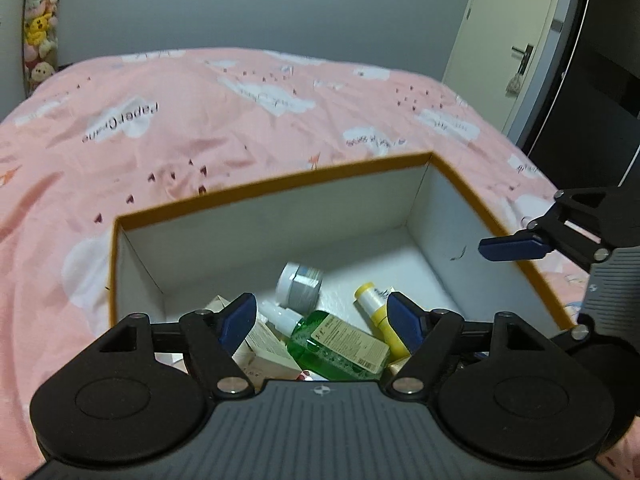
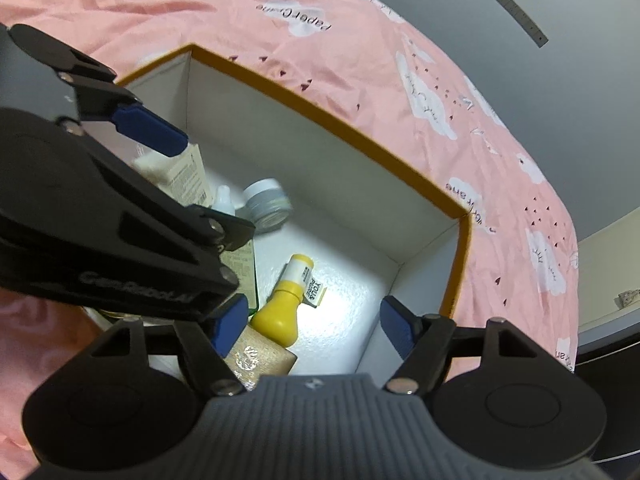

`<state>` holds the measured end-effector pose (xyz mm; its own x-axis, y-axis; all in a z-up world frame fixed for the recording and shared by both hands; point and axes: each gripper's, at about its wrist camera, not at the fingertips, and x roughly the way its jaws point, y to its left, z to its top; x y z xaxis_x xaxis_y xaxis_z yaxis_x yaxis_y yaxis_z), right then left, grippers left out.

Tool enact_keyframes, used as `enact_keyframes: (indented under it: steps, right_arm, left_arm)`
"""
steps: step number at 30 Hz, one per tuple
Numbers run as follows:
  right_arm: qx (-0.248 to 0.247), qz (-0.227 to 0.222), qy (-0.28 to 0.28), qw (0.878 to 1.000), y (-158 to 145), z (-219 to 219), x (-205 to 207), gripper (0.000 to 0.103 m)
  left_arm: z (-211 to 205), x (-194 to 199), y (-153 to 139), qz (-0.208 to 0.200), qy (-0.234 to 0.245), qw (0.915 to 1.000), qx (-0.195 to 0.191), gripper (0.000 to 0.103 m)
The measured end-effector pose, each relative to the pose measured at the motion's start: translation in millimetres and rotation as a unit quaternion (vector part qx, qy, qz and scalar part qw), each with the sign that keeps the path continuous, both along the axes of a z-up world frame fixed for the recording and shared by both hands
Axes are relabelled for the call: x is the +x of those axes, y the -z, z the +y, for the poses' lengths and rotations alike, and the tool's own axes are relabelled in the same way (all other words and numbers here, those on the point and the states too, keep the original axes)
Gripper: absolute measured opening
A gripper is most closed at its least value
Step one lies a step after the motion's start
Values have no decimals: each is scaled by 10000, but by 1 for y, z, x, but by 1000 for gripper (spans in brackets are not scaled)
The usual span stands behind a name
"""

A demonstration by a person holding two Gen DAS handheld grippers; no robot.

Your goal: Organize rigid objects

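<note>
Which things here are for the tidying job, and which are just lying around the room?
For the job:
- orange-rimmed box
- green bottle
- yellow bottle
- grey jar
- cream carton
- left tool, open
- right tool, open

Just around:
- pink bedspread
- plush toys
- door

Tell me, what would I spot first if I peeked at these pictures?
Probably the open box with the orange rim, sitting on a pink bedspread printed with white clouds. Inside, near the front, lie a green bottle, a yellow bottle and a small grey jar, all tipped over.
</note>
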<state>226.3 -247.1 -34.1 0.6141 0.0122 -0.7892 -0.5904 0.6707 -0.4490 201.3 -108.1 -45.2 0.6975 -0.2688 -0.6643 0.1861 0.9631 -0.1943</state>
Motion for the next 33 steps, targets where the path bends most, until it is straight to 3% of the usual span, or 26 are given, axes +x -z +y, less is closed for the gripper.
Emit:
enact_keyframes:
  steps: [4, 9, 12, 14, 18, 25, 29, 33]
  right_arm:
    - [253, -349, 148, 9990, -18, -2, -9, 72]
    - [731, -804, 385, 9933, -46, -4, -25, 72]
    - [1053, -1111, 508, 9869, -66, -6, -42, 74]
    - [1337, -1263, 596, 9811, -78, -8, -56, 81]
    - [1636, -1507, 743, 9721, -90, -10, -83, 82]
    - [2249, -1591, 1241, 9533, -89, -10, -121, 85]
    - [2575, -1670, 1546, 9391, -83, -9, -140, 89]
    - [2601, -1885, 1708, 9315, -74, -4, -155, 94]
  left_arm:
    - [1, -17, -22, -396, -120, 9991, 54, 87]
    - [0, -44, -54, -1146, -176, 9923, 425, 87]
    - [9, -59, -70, -1330, -240, 9905, 237, 87]
    - [16, -72, -78, -1475, -355, 9882, 197, 87]
    - [27, -100, -90, -1912, -545, 9795, 310, 87]
    - [46, -132, -89, -1951, -426, 9798, 122, 86]
    - [49, -149, -86, -2137, -375, 9754, 390, 86]
    - [59, -157, -77, -1897, -450, 9805, 243, 87]
